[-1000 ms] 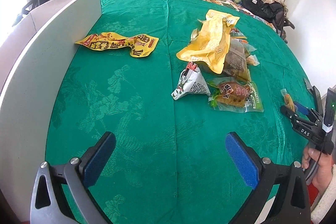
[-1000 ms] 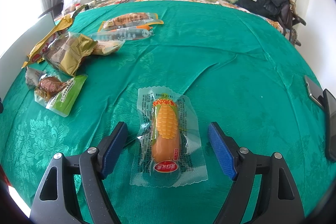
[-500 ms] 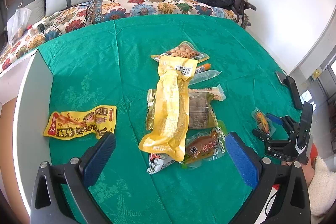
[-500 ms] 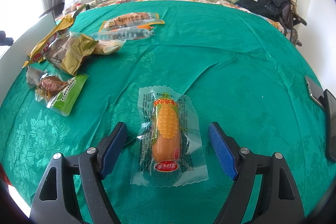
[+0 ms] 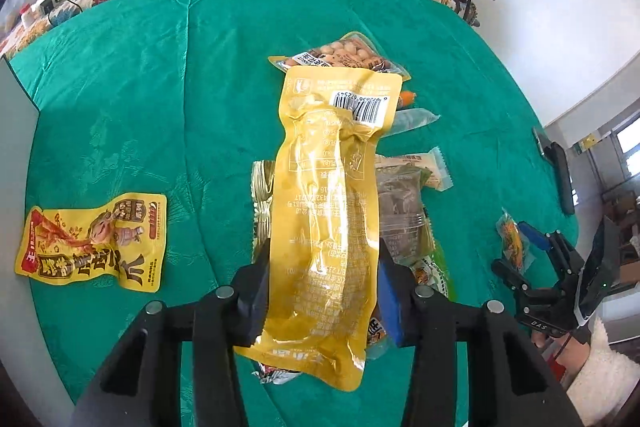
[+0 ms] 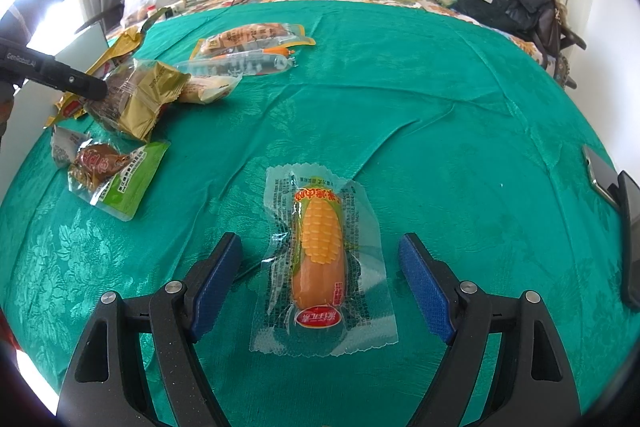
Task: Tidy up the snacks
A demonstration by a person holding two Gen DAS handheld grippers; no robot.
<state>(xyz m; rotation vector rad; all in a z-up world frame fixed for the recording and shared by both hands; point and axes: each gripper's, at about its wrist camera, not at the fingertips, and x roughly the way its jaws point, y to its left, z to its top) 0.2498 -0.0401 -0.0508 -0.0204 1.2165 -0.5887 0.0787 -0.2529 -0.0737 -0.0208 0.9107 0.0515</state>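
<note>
The left tongs are closing on the long yellow pouch, pads flanking its lower half atop the snack pile on the green bedcover; pressing contact isn't certain. The next move is probably lifting it towards the printed yellow packet. The right tongs are hovering spread around the corn sausage pack. Only the right view is showing the brown-and-green packet fully.
</note>
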